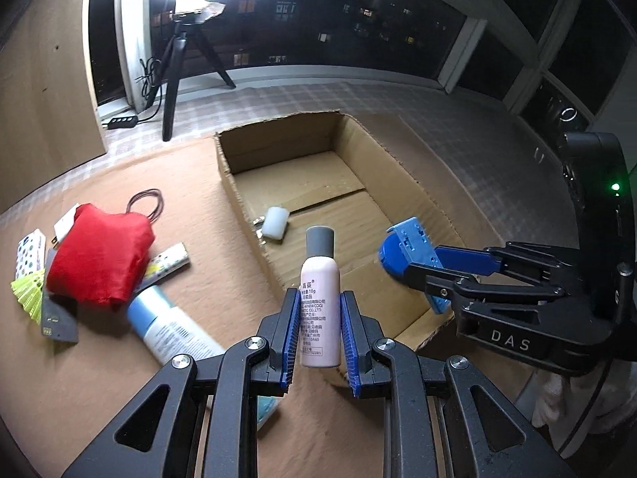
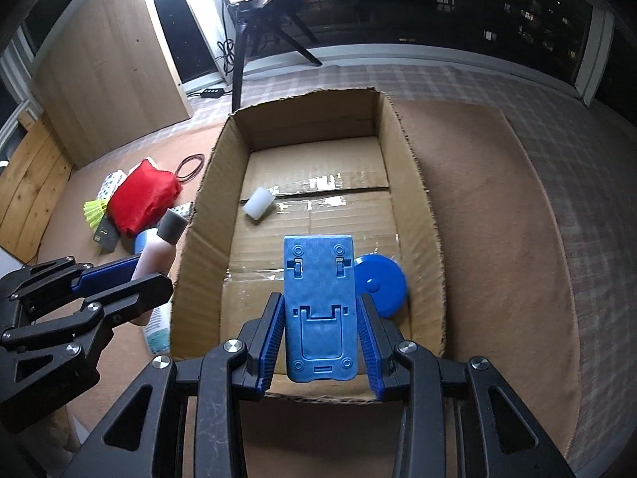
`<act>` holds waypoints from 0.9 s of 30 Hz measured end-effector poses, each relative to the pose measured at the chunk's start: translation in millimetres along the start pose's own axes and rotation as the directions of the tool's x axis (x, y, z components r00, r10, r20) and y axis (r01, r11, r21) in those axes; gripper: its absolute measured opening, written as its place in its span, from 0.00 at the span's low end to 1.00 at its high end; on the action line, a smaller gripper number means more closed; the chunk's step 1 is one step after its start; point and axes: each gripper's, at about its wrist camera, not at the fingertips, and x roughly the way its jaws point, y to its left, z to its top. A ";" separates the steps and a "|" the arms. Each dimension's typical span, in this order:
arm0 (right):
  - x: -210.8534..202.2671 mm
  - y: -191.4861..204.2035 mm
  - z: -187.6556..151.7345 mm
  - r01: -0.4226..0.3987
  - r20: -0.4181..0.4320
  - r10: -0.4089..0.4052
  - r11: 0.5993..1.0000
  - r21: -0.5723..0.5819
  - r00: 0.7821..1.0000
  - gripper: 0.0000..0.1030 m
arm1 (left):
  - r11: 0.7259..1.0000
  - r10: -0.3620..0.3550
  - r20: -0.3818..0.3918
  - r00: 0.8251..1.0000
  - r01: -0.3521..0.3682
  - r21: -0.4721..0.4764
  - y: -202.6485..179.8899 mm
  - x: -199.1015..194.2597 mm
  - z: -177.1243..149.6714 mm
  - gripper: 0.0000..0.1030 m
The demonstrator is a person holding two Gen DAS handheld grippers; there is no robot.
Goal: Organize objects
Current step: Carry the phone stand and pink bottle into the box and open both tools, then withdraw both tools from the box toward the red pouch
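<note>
My left gripper is shut on a pink bottle with a grey cap, held upright just left of the open cardboard box. The bottle also shows in the right wrist view. My right gripper is shut on a blue plastic phone stand with a round blue base, held over the near end of the box. The stand also shows in the left wrist view. A small white cylinder lies inside the box.
Left of the box lies a pile: a red cloth pouch, a white and blue tube, a yellow shuttlecock, a dark card, a dotted packet and hair ties. A tripod stands behind.
</note>
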 end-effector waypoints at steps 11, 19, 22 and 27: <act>-3.8 1.0 0.1 -0.001 0.014 0.001 1.000 0.014 1.000 0.46 | 0.999 0.026 0.024 0.999 -0.026 -0.031 13.5 -9.9 0.7 0.38; -5.3 32.7 7.2 -0.076 0.024 0.076 0.997 0.003 0.997 0.46 | 0.992 0.063 0.018 0.998 -0.061 -0.107 59.1 -26.7 -19.6 0.38; -1.2 56.1 14.4 -0.100 0.021 0.101 0.994 -0.040 0.995 0.48 | 0.987 0.089 0.013 0.996 -0.086 -0.137 81.3 -35.0 -31.7 0.38; 11.4 97.2 27.6 -0.143 0.013 0.145 0.984 -0.107 0.989 0.50 | 0.966 0.134 0.007 0.991 -0.129 -0.223 126.5 -55.6 -57.4 0.38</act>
